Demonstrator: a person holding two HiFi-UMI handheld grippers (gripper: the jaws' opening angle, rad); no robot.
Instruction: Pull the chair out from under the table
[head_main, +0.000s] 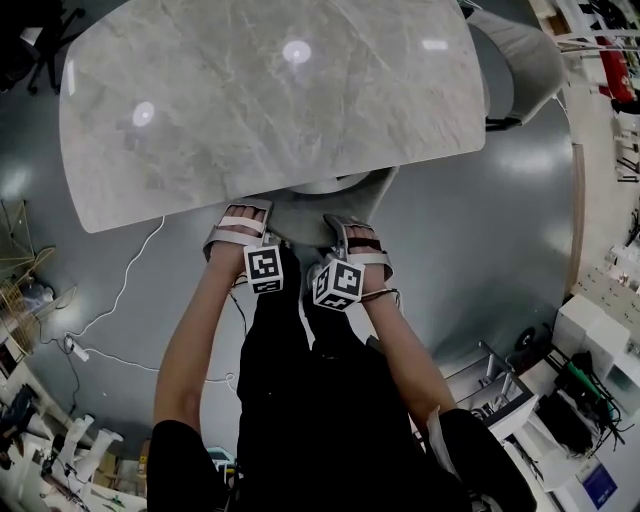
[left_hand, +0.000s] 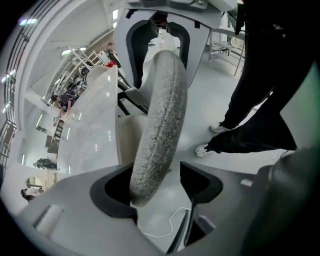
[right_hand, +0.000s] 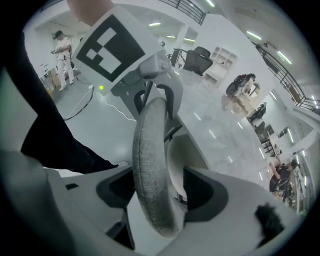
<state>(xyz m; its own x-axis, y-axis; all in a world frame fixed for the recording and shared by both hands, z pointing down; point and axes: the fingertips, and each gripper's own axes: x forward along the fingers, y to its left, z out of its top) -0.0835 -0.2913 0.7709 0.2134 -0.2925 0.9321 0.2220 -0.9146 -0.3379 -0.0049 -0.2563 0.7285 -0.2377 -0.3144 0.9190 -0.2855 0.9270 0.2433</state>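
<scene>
The grey fabric chair (head_main: 322, 212) is tucked under the marble table (head_main: 270, 100), with only its curved backrest showing at the near edge. My left gripper (head_main: 242, 218) and right gripper (head_main: 352, 230) both point down over that backrest rim, side by side. In the left gripper view the fuzzy rim (left_hand: 160, 115) runs between the open jaws of the left gripper (left_hand: 156, 187), close to the left jaw with a gap on the right. In the right gripper view the rim (right_hand: 150, 165) lies between the spread jaws of the right gripper (right_hand: 161, 192), unpinched.
A second grey chair (head_main: 525, 55) stands at the table's far right corner. A white cable (head_main: 120, 290) and a power strip trail over the floor on the left. Shelves and equipment (head_main: 590, 370) crowd the right side. The person's dark legs (left_hand: 255, 100) stand just behind the chair.
</scene>
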